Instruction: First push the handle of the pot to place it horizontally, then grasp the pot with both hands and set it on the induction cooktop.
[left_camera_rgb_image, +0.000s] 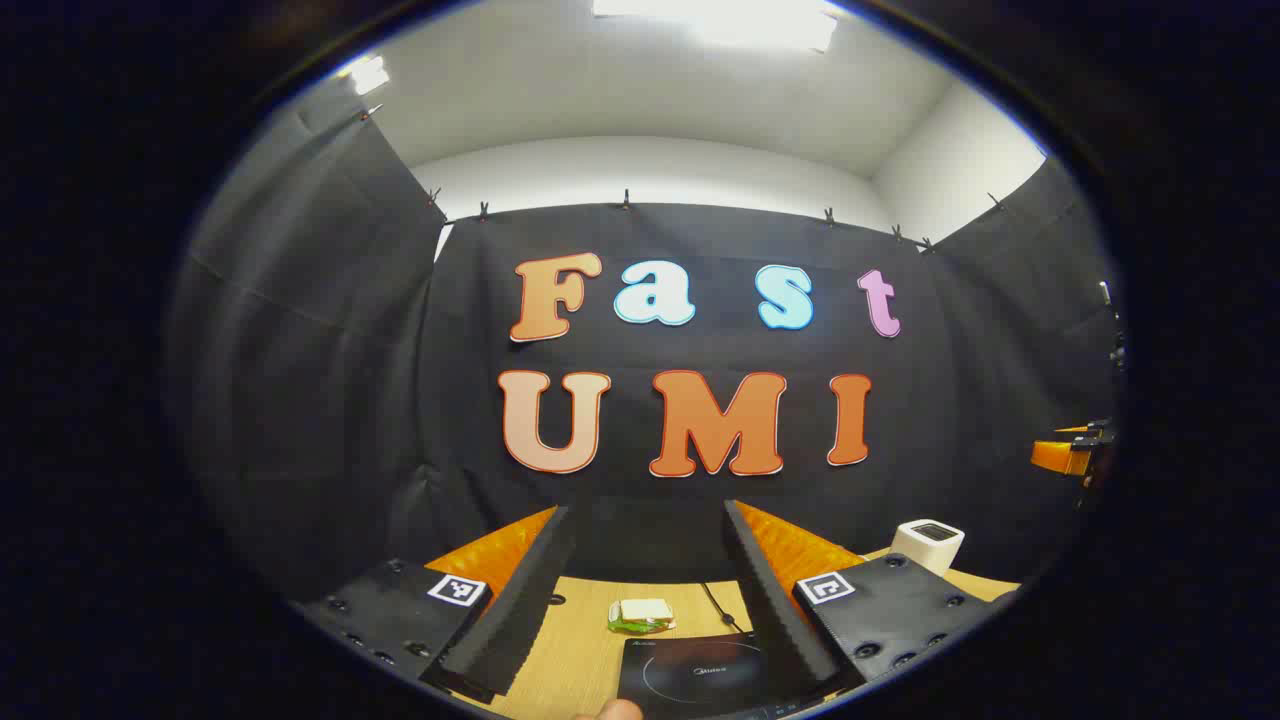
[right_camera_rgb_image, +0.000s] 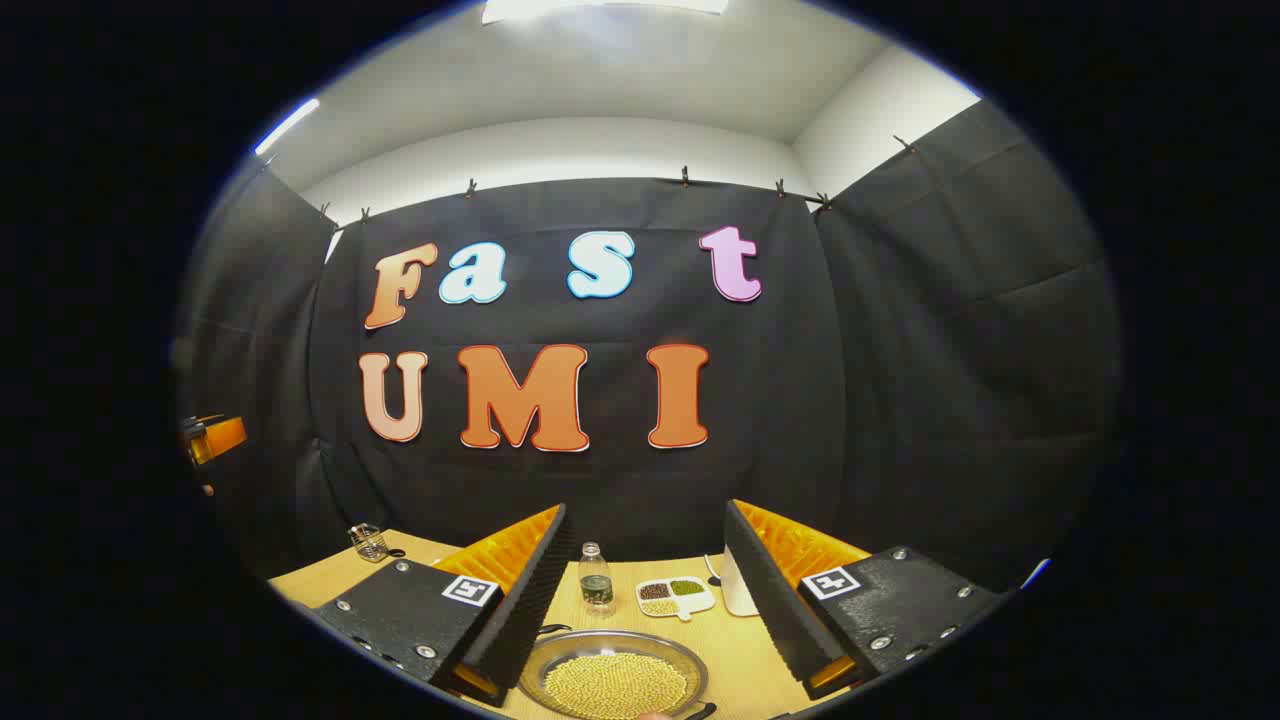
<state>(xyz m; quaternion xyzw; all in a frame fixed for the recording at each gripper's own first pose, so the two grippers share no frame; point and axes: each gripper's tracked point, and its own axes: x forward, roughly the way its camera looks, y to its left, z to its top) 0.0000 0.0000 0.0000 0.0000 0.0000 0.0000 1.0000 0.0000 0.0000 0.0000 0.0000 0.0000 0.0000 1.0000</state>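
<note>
Pot (right_camera_rgb_image: 615, 680) of pale beans, near rim cut off below

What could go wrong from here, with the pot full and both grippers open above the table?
1. The pot is heaped with pale beans; tilting it during the two-gripper lift could spill them.
2. A bottle and a divided dish stand just behind it, so pushing the handle could knock them.
3. A small packet lies close behind the cooktop, so overshooting could hit it.
</note>
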